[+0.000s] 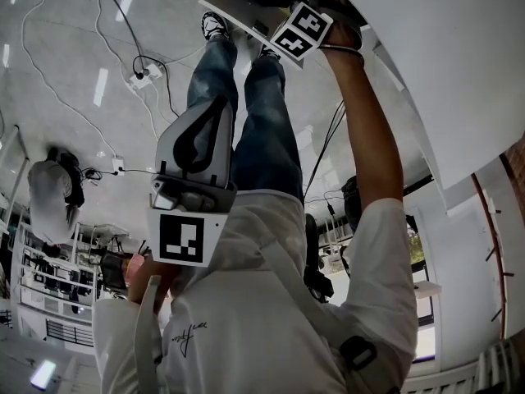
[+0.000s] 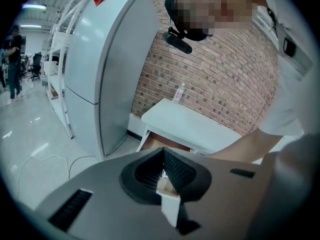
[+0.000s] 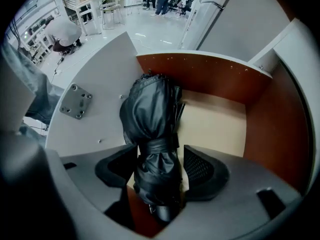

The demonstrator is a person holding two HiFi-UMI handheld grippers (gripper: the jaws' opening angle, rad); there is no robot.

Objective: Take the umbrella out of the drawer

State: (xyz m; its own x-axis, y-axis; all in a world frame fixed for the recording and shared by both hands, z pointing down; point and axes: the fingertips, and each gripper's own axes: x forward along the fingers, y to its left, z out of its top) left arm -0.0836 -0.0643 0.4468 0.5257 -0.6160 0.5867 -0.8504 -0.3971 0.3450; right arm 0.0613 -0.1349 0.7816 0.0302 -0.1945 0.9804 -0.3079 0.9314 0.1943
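Umbrella (image 3: 150, 119) — black, folded, lying in open drawer (image 3: 210, 76)

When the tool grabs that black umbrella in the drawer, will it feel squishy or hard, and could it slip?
Probably squishy outside: the umbrella is wrapped in loose, wrinkled cloth under a strap, so it may give before anything firm is felt. The cloth looks shiny, so it could slip a little. It is folded up short, so likely light.
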